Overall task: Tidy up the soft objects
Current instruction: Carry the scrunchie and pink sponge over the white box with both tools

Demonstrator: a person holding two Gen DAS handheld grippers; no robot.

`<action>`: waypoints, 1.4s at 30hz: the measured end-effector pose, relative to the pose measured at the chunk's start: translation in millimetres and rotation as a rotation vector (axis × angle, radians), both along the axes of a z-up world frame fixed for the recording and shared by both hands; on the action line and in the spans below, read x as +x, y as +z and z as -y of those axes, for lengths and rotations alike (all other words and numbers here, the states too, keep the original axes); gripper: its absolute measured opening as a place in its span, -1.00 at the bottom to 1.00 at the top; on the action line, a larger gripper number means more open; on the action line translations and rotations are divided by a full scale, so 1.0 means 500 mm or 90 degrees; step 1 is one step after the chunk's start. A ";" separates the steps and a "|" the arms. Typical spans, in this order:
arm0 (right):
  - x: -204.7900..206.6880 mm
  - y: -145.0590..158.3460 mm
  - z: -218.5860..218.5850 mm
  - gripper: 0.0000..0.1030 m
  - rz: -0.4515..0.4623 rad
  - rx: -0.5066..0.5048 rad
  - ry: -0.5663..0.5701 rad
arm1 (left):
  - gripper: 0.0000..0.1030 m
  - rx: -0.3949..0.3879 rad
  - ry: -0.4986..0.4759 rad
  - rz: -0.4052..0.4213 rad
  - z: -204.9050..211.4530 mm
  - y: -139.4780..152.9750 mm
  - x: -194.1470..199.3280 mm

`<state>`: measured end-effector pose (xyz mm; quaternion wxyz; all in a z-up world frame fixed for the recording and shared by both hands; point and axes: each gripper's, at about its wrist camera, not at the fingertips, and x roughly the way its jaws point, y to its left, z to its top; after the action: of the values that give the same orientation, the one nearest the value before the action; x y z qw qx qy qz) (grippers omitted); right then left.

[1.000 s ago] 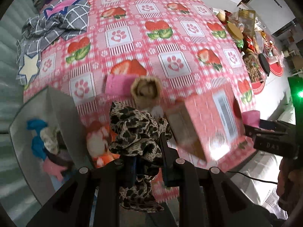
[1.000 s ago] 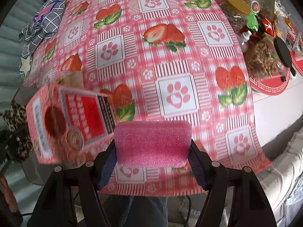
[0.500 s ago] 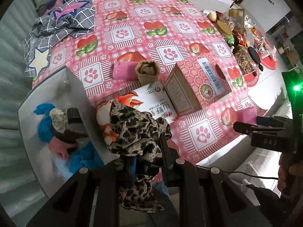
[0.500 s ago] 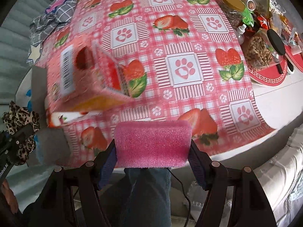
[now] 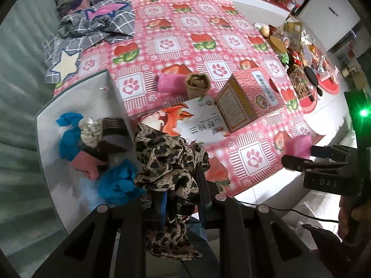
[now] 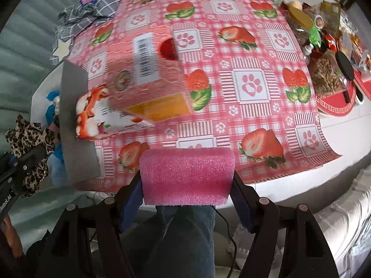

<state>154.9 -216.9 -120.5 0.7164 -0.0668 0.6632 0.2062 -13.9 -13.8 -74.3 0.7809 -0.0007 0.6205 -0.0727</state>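
Bright daylight, fisheye warp, slight blur.

Pulled back toward the lower frame edge: table edge (image 6: pixel 289 173) now crossing mid-frame, grey bin (image 5: pixel 76 106) fully exposed at left, jeans (image 6: pixel 185 236) showing below.

Red carton (image 5: pixel 252 95) leans on white box (image 5: pixel 204 120).
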 end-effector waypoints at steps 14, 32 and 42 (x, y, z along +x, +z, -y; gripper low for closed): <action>-0.051 0.028 -0.088 0.38 0.029 -0.010 0.086 | -0.57 -0.014 0.088 0.021 -0.096 0.014 -0.051; -0.087 0.038 -0.196 0.38 0.039 -0.030 0.186 | -0.57 -0.031 0.191 0.020 -0.195 0.005 -0.092; -0.101 0.040 -0.280 0.38 0.037 -0.037 0.260 | -0.57 -0.040 0.259 0.013 -0.254 -0.005 -0.109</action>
<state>104.2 -76.9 -100.5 0.6762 -0.2261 0.6209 0.3258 -68.4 113.2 -76.7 0.7851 -0.1493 0.5974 0.0673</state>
